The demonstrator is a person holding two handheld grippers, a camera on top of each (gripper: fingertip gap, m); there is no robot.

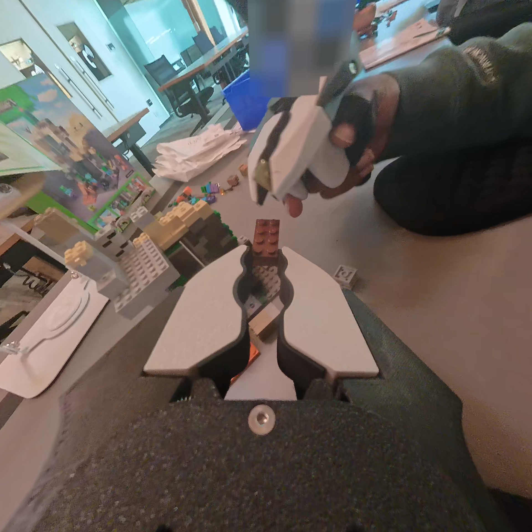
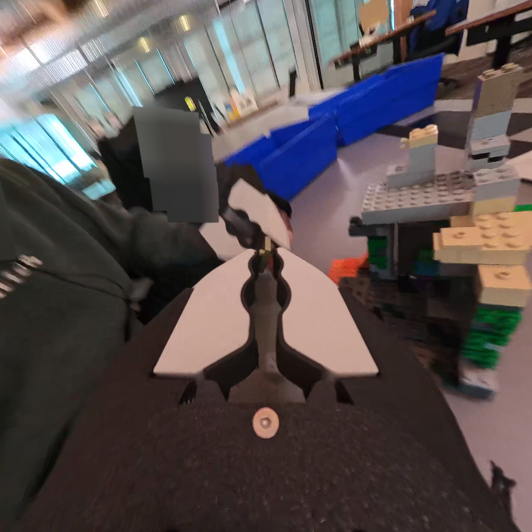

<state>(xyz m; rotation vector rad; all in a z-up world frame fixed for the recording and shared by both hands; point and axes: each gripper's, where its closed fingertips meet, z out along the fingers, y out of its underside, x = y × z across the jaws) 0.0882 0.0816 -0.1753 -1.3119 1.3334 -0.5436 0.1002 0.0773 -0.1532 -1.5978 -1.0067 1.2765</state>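
**Brown brick clamped in your left fingers, a small olive piece in your right**

Your left gripper (image 1: pixel 265 253) has its fingers clenched on a brown two-by-four stud brick (image 1: pixel 266 240), gripped by its near end so the studded top faces up and the far end juts out free beyond the fingertips. Held that way, most of the brick is open to the other tool. Below the gap you see grey studded plate and a tan brick, but I cannot tell whether they are touching the brown one.

Your right gripper (image 1: pixel 263 184) hangs just above and beyond that free end, tips pointing down at it, not touching. In its own view, the right gripper (image 2: pixel 265 254) is pinched on a small olive-yellow piece (image 2: pixel 266 250), held on edge at the very tips; its shape is too small and blurred to name.

Beside your left hand stands the toy-brick build (image 1: pixel 161 247), grey, tan, black and green, on the grey surface (image 1: pixel 403 302). Loose bricks (image 1: pixel 207 191), a lone light-grey piece (image 1: pixel 345 275), white paper bags (image 1: pixel 198 152) and blue bins (image 2: pixel 345 126) lie farther out.

The set's box (image 1: pixel 74 149) stands at left, bearing colourful artwork; I leave its lettering unread.
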